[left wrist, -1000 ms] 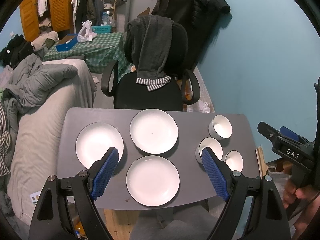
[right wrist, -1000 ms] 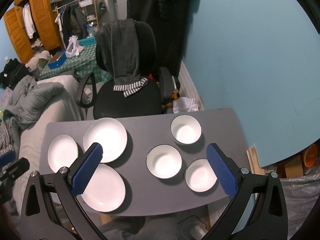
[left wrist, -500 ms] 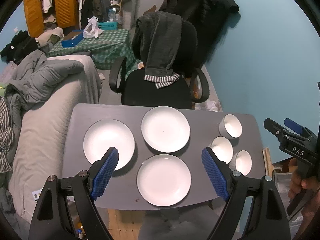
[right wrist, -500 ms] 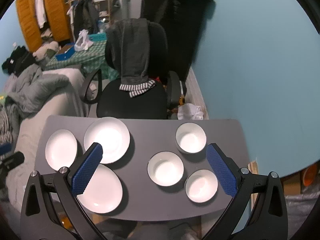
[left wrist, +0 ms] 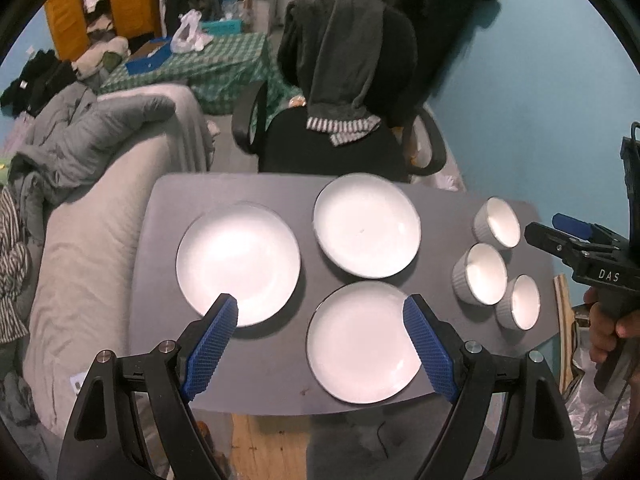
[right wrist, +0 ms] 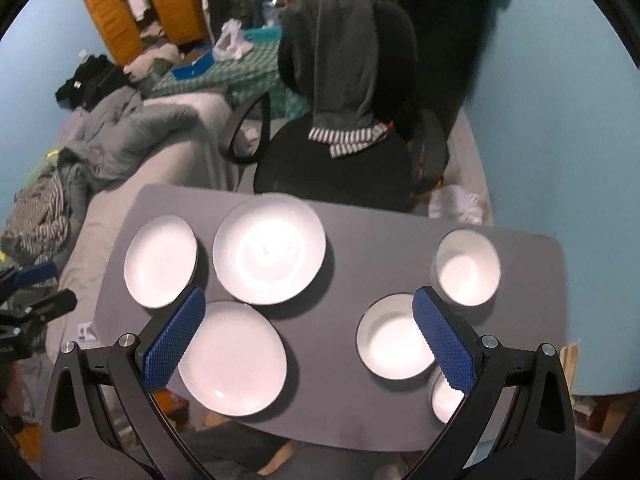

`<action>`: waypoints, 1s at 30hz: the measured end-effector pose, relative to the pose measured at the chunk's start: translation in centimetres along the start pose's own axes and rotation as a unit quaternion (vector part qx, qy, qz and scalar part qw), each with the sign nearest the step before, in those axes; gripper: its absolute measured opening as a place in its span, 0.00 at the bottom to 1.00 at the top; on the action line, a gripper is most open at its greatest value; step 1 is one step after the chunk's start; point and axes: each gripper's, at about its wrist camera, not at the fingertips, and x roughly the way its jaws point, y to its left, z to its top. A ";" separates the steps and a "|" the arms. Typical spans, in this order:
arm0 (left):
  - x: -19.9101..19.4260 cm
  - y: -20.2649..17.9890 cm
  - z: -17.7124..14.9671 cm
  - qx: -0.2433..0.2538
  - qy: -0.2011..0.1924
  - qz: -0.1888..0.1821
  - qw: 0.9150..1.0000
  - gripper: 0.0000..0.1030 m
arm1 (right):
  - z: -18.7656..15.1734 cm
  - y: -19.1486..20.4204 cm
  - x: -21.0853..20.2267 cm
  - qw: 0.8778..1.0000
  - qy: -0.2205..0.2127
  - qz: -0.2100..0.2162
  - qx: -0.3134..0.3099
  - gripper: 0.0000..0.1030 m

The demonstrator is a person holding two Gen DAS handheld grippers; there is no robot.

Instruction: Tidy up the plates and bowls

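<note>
1. plates and bowls sit apart on the grey surface: three plates to the left, three bowls to the right, nothing stacked yet.
2. near plate lies right between the blue pads of the left gripper, below it; left plate and far plate lie beyond.
3. left gripper's jaws spread wide, holding nothing, hovering above the surface.
4. right gripper hangs over the middle gap, jaws also wide and empty.
5. middle bowl sits just inside its right pad; far bowl is beyond, near bowl partly hidden behind that finger.
6. my call: left is nearer the plates, right nearer the bowls, so each side takes its own pile.
7. a round plate has no long axis; any rim edge will do.
</note>
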 end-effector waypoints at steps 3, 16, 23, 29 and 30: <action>1.3 0.7 -0.5 -0.010 0.016 -0.004 1.000 0.84 | -0.7 0.4 1.6 1.000 0.015 0.009 -0.009 0.99; 7.2 2.4 -3.0 -0.029 0.068 -0.006 0.997 0.84 | -3.1 3.3 8.3 0.992 0.069 0.054 -0.094 0.99; 9.8 2.8 -4.2 -0.044 0.087 -0.017 0.995 0.84 | -4.8 3.8 12.0 0.988 0.107 0.065 -0.093 0.99; 12.4 3.4 -5.6 -0.071 0.105 -0.028 0.992 0.84 | -5.7 3.5 14.3 0.985 0.131 0.077 -0.078 0.97; 12.7 3.5 -5.9 -0.072 0.106 -0.028 0.991 0.84 | -5.9 3.5 14.7 0.985 0.135 0.074 -0.077 0.95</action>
